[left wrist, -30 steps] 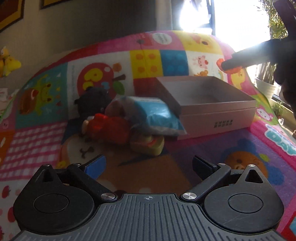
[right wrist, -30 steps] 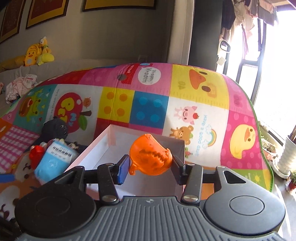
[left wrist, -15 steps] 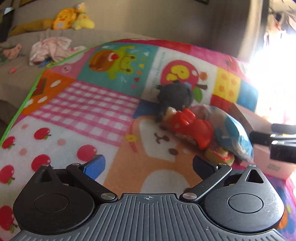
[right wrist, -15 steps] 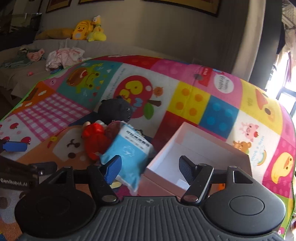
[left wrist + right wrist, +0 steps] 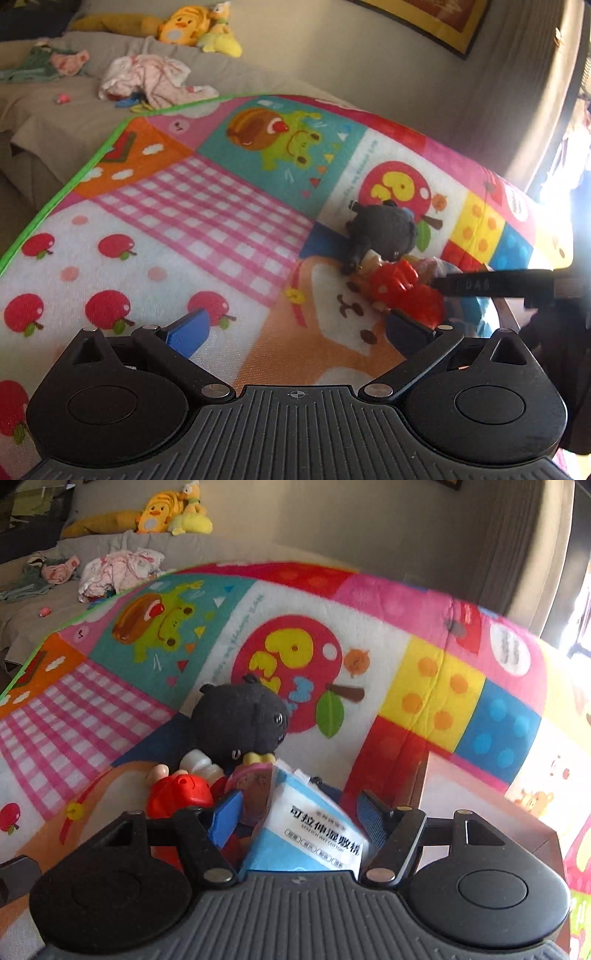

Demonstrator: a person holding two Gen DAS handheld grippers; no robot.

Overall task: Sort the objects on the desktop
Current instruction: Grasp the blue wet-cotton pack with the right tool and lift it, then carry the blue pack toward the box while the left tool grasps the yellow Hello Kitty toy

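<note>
Between the wide-open jaws of the right gripper (image 5: 299,810) sits the blue packet (image 5: 314,834), ungripped; close squarely on its middle; left gripper (image 5: 295,328) gapes empty.

wall (image 5: 332,48): grey | sofa (image 5: 74,107): grey, strewn clothes (image 5: 147,77) | window glare (image 5: 576,155): right

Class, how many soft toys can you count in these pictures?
3: a black soft toy on the mat, plus an orange one and a yellow one on the sofa behind. Others may be hidden.
</note>
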